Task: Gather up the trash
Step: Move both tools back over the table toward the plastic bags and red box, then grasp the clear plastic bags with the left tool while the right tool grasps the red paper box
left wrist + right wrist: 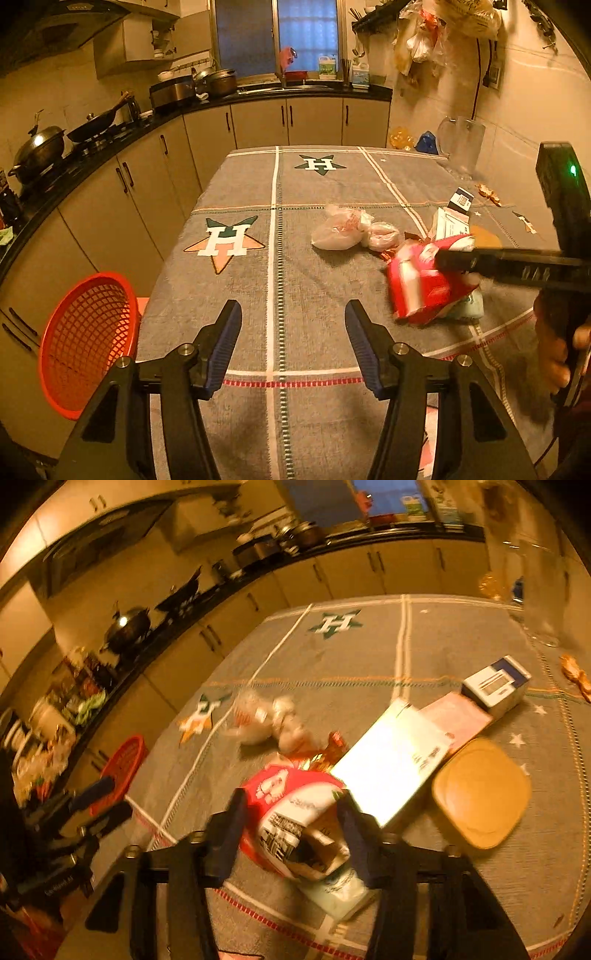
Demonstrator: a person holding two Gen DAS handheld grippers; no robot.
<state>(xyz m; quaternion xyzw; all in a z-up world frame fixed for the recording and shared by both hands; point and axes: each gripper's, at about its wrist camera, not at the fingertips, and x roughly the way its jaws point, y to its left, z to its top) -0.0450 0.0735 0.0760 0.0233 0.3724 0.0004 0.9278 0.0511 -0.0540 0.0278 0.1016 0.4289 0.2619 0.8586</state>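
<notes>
On the table w/ grey cloth [295, 192]: 1 red carton [291, 812], crumpled; 1 pale green pack [338, 893] under it; 2 knotted plastic bags [354, 230] mid-table; 1 shiny foil wrapper [325, 753]; 1 white flat box [395, 764]; 1 pink box [461, 718]; 1 small blue-white box [496, 685] far right; 1 tan lid [480, 794] near right; 1 clear jug [461, 146] far right. 1 red basket [88, 339] left of table. 2 grippers.

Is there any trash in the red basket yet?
No, the red basket beside the table shows only its bare mesh inside in the left wrist view.
</notes>
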